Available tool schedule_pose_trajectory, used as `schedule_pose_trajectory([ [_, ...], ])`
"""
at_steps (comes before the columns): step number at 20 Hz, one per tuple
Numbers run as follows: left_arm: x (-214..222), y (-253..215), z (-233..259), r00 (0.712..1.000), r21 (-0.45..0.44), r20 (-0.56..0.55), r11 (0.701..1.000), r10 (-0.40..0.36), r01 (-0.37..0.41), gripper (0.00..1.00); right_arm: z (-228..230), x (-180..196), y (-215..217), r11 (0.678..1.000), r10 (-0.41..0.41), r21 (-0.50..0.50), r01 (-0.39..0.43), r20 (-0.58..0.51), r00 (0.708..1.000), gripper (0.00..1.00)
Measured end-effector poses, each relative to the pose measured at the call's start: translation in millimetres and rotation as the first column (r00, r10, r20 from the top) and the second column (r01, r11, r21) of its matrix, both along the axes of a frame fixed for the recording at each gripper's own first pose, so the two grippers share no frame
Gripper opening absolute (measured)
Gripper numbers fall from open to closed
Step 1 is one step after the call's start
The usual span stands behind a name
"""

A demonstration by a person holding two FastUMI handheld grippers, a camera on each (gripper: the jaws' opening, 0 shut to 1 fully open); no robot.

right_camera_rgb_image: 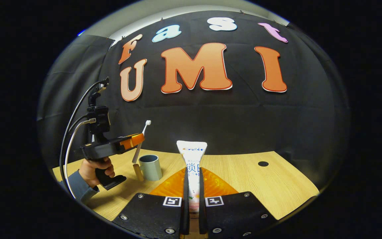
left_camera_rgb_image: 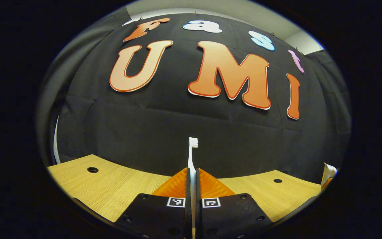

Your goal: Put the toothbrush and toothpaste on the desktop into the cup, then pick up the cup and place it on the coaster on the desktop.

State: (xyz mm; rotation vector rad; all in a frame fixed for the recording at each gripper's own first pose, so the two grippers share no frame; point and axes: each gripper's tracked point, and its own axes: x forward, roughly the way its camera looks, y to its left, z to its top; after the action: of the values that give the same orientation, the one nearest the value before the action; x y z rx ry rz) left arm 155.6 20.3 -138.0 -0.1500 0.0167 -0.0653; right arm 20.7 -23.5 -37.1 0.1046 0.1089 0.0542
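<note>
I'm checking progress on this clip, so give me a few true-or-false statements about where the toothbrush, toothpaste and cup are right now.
1. The left gripper is shut on the toothbrush. True.
2. The toothbrush already stands in the cup. False: in the right gripper view it is held in the air, just left of the cup and above it.
3. The right gripper holds the toothpaste upright between its fingers. True.
4. The cup lies on its side. False: it stands upright on the desk.
5. The toothpaste lies flat on the desk. False: it is in the right gripper.
</note>
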Motion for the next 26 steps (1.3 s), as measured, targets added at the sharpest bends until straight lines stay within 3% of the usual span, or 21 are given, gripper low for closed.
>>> schedule_pose_trajectory([
  [8,33.0,-5.2,-9.8,0.999,-0.034,0.002,0.998,-0.052,0.052,0.04,-8.2,9.6,-11.4,0.999,-0.032,-0.008,0.032,-0.022,0.999,0.11],
  [16,44.7,5.5,-33.6,0.998,-0.032,-0.062,0.999,-0.018,0.016,0.04,-10.4,10.3,-1.5,0.999,-0.020,-0.050,0.018,-0.034,0.999,0.11],
  [26,36.3,13.2,-63.3,0.987,-0.028,-0.158,1.000,-0.008,0.003,0.06,5.6,10.8,-2.9,0.999,-0.042,-0.033,0.042,0.007,0.999,0.11],
])
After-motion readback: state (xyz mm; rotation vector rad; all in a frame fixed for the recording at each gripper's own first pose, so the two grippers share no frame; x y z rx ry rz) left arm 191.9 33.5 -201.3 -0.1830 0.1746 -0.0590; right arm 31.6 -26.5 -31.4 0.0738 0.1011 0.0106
